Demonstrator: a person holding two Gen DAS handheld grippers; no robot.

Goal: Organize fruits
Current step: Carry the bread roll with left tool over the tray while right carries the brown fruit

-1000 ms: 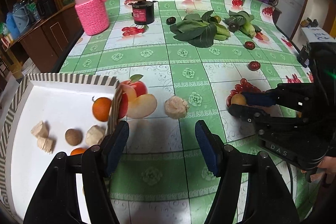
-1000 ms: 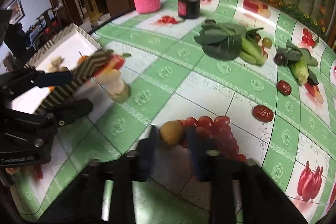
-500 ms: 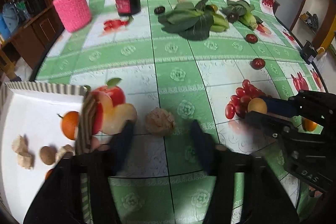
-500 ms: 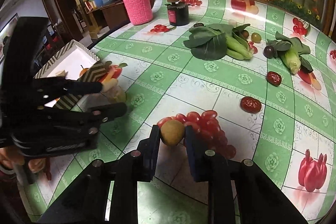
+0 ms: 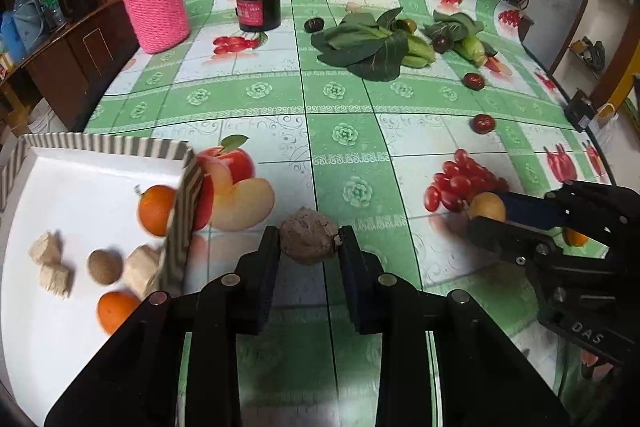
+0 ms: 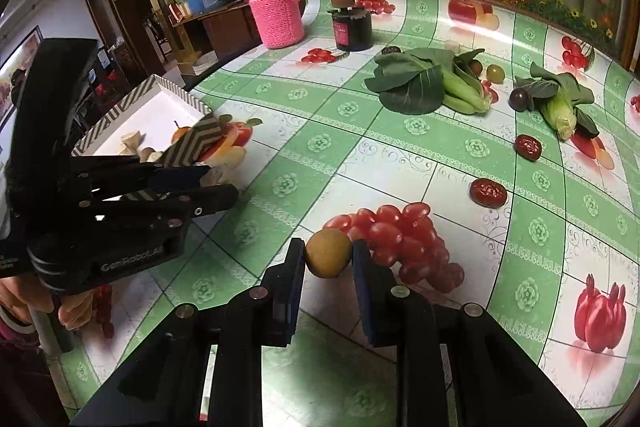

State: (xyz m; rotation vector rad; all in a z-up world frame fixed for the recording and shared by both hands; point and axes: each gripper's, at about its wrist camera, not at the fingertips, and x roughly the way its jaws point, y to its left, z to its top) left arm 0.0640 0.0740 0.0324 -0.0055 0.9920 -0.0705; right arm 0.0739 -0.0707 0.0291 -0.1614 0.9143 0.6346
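Fruits [image 5: 157,209] partly boxed already; lump [image 5: 309,241] pinched by left tool [image 5: 308,247], longan [image 6: 328,253] by right tool [image 6: 326,259]; dates [image 6: 488,191] left on worktop [image 5: 340,99].

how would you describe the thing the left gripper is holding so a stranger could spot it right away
Start at the white tray with the striped rim at the table's left edge. Just right of its near corner, the left gripper is shut on a rough brownish-grey lump. Unlike the smooth yellow-brown round fruit in the right gripper, it is dull, bumpy and irregular.
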